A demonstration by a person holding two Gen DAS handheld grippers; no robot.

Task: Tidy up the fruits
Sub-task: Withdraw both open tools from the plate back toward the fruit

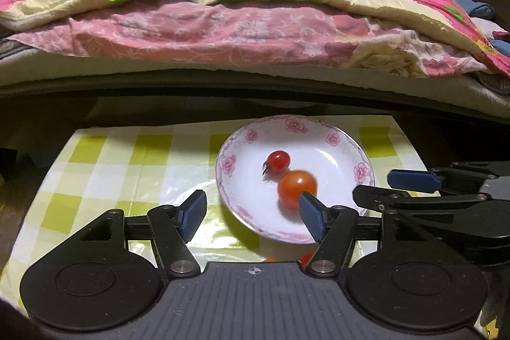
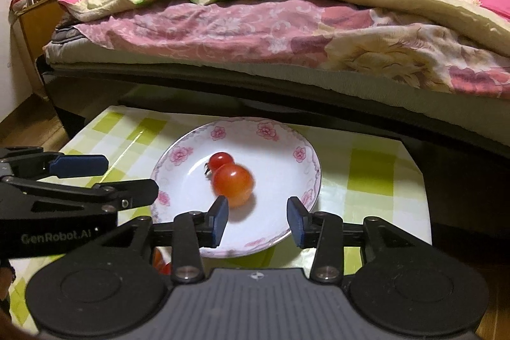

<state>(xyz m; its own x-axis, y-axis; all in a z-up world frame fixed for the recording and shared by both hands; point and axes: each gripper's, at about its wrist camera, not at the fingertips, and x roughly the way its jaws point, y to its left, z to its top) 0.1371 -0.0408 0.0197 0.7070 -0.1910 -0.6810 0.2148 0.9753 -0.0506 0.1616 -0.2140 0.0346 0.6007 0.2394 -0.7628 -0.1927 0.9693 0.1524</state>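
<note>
Both tools spread, empty: right tool above white floral-rimmed ceramic plate, left tool beside; blurred orange-red round tomato looks loose, could roll into small red cherry tomato or over the shallow rim.

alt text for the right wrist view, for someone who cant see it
A white floral-rimmed plate on a green checked tablecloth holds two tomatoes, a larger orange-red tomato in front of a smaller red tomato. The open right gripper sits over the plate's near edge, the left gripper at left, an unmade bed behind.

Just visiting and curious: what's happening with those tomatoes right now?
Both grippers, left and right, open and empty. Two tomatoes, small and large, on plate. Nothing in the way.
</note>
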